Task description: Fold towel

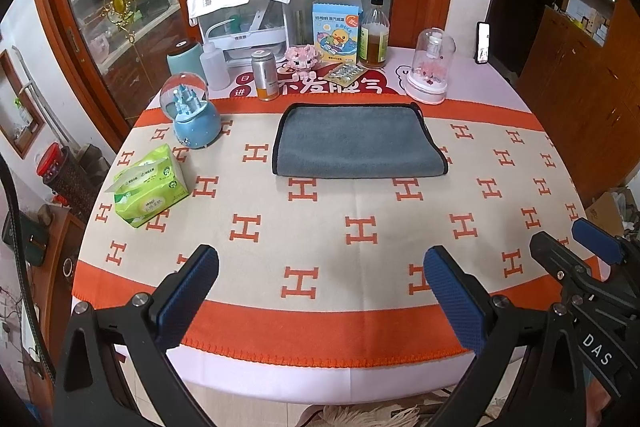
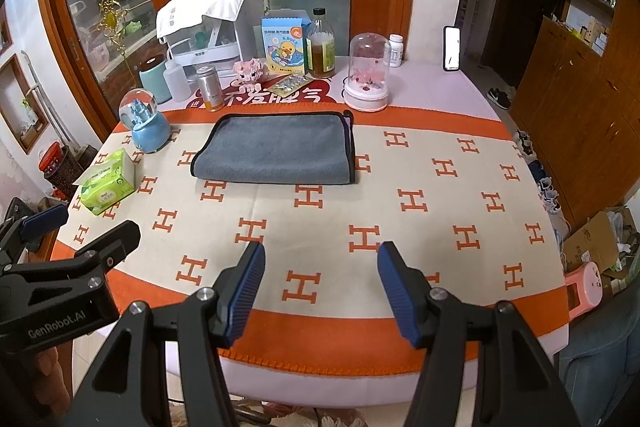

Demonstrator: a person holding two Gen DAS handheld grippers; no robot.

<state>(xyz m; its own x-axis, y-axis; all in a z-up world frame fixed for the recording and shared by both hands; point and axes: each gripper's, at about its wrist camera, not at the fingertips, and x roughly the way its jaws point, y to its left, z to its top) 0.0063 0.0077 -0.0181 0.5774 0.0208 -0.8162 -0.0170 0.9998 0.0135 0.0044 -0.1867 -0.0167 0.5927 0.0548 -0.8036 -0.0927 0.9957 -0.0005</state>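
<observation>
Both claws, left claw (image 1: 320, 291) and right claw (image 2: 320, 287), are hanging spread, empty; reaching carelessly for the grey black-edged microfibre towel (image 1: 356, 141) risks toppling the blue castle snow globe (image 1: 192, 115).

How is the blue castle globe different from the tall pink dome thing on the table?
The castle globe is a round ball on a blue base, with a blue castle inside. The pink dome is a taller, bell-shaped cover on a white and pink base, with pink shapes inside. The castle globe stands on the left of the towel, on the orange-and-cream cloth; the pink dome stands on the right, behind that cloth. Both are clear and upright.
</observation>
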